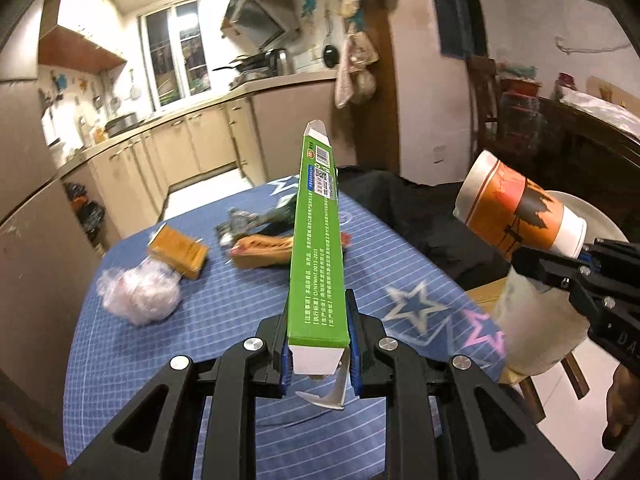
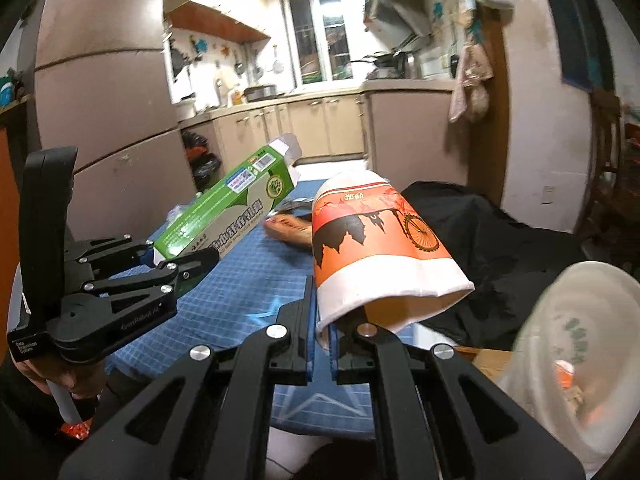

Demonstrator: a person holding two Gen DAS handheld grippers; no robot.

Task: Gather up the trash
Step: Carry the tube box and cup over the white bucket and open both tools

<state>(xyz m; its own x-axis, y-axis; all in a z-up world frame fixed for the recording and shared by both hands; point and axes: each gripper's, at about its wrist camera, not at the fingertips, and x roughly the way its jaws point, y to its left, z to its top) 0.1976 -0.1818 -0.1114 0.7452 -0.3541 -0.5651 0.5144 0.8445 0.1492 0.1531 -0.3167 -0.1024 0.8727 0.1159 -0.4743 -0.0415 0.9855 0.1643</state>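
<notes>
Above the blue-clothed bench, we see the left tongs clamped on the near end of a long green box, its length running away from us and tilting upward, while the right tongs pinch an orange paper cup by its rim, base pointing away. Wrappers lie on the bench.

green box: 1 | paper cup: 1 | orange packets: 2 | plastic wad: 1

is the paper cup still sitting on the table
No, the paper cup is off the blue tablecloth, pinched by its rim in the right gripper.
</notes>
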